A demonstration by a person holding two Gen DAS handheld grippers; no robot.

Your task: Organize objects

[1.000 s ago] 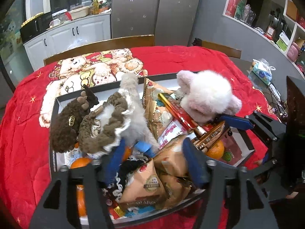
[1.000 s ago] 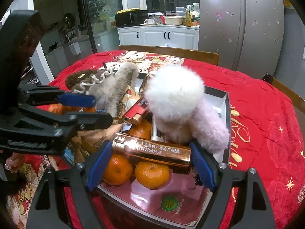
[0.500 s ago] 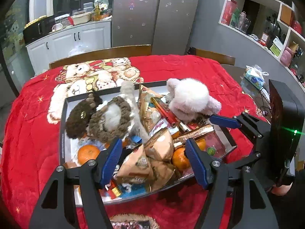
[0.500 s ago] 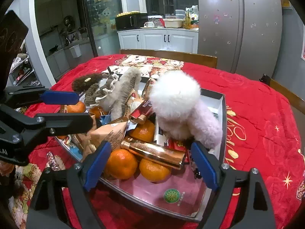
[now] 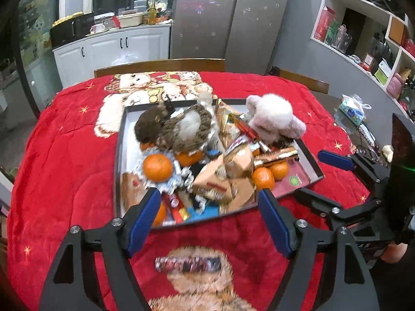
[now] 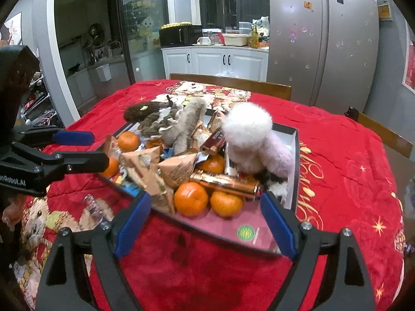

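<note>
A shallow dark-rimmed tray (image 5: 118, 171) (image 6: 294, 153) sits on the red tablecloth, heaped with things. In it are a pink-white plush (image 5: 275, 119) (image 6: 249, 134), brown plush toys (image 5: 181, 129) (image 6: 160, 121), oranges (image 5: 157, 167) (image 6: 190, 198), tan snack packets (image 5: 218, 178) (image 6: 179, 167) and a gold tube (image 5: 276, 155) (image 6: 225, 181). My left gripper (image 5: 210, 219) is open and empty, above the tray's near edge. My right gripper (image 6: 206, 223) is open and empty, at the tray's near corner. A wrapped candy (image 5: 189, 264) (image 6: 93, 204) lies loose on the cloth.
The table carries a red cloth (image 5: 64, 155) with bear prints. Wooden chair backs (image 5: 158, 66) (image 6: 230, 83) stand at the far side. A tissue pack (image 5: 351, 110) lies on the right. Wall shelves (image 5: 363, 31) and kitchen cabinets (image 6: 215, 59) stand behind.
Both grippers have drawn back and up from the tray, still open and empty. The tray looks smaller, and the candy on the cloth has come into view.
</note>
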